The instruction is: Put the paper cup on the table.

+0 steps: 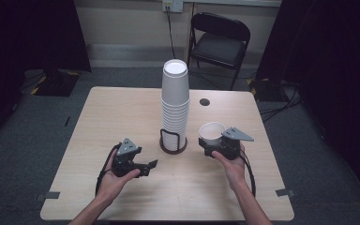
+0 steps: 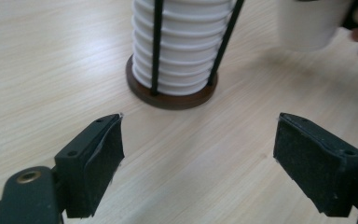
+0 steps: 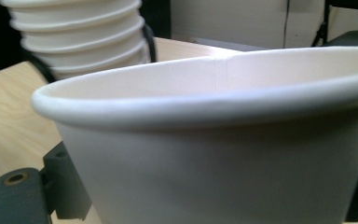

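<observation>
A tall stack of white paper cups (image 1: 175,101) stands upside down in a black wire holder on a round brown base (image 1: 173,146) at the table's middle. My right gripper (image 1: 215,146) is shut on a single white paper cup (image 1: 212,132), mouth up, just right of the stack; that cup (image 3: 223,140) sits close between the jaws in the right gripper view. My left gripper (image 1: 151,165) is open, left of the base, and nothing lies between its pads (image 2: 103,158). The stack's lower cups (image 2: 184,46) and the held cup (image 2: 307,23) lie ahead of it.
The light wooden table (image 1: 122,112) has a dark round hole (image 1: 204,101) behind the stack. A black folding chair (image 1: 219,42) stands beyond the far edge. Cables trail on the floor at right. Tape marks (image 1: 52,195) sit on the table's front corners.
</observation>
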Demonstrator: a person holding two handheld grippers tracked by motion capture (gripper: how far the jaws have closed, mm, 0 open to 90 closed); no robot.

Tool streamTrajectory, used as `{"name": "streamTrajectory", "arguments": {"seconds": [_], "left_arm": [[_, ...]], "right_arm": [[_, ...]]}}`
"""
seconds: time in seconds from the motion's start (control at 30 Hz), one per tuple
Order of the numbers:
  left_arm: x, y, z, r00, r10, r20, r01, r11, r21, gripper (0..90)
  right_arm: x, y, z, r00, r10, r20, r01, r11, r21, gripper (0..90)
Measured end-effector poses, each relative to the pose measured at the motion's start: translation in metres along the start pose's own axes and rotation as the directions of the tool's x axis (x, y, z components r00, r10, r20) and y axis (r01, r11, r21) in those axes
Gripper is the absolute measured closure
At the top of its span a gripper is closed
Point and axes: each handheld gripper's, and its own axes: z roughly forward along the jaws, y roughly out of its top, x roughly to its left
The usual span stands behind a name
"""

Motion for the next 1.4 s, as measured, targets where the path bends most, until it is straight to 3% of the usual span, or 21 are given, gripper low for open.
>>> {"name": "streamTrajectory", "arguments": {"seconds": [0.17, 0.23, 0.4, 0.6, 0.93, 1.03, 1.17, 1.4], "left_arm": [[-0.004, 0.001, -0.001, 1.0, 0.004, 0.002, -0.004, 1.0, -0.004, 15.8], [-0.006, 0.001, 0.0, 0.9997, 0.012, -0.023, -0.012, 0.9999, -0.001, 15.7], [-0.007, 0.0, 0.003, 0.9998, 0.019, -0.006, -0.018, 0.9998, 0.01, 15.8], [-0.006, -0.001, 0.004, 0.9999, 0.01, -0.003, -0.01, 0.9997, 0.021, 15.9], [-0.003, -0.003, 0.002, 0.9999, 0.006, -0.013, -0.006, 0.9998, 0.019, 16.3], [-0.002, -0.003, 0.002, 0.9999, 0.0, -0.013, 0.0, 0.9998, 0.02, 16.3], [-0.001, -0.003, 0.002, 0.9999, 0.004, -0.014, -0.004, 0.9996, 0.027, 16.1], [-0.001, -0.003, 0.001, 0.9998, 0.003, -0.02, -0.002, 0.9997, 0.023, 16.1]], "right_arm": [[-0.01, 0.003, 0.009, 0.9987, 0.029, 0.043, -0.028, 1.0, -0.004, 10.6], [-0.013, 0.003, 0.012, 0.9977, 0.042, 0.054, -0.041, 0.999, -0.004, 10.7], [-0.022, 0.003, 0.023, 0.9941, 0.073, 0.08, -0.074, 0.997, 0.003, 10.6], [-0.033, 0.006, 0.037, 0.9919, 0.065, 0.109, -0.065, 0.998, -0.003, 10.5], [-0.052, -0.007, 0.052, 0.9799, 0.128, 0.153, -0.128, 0.992, -0.014, 10.5], [-0.055, -0.009, 0.053, 0.9777, 0.133, 0.162, -0.13, 0.991, -0.029, 10.5], [-0.054, -0.012, 0.053, 0.9818, 0.101, 0.161, -0.1, 0.995, -0.011, 10.5], [-0.053, -0.014, 0.047, 0.9847, 0.088, 0.15, -0.09, 0.996, 0.001, 10.5]]}}
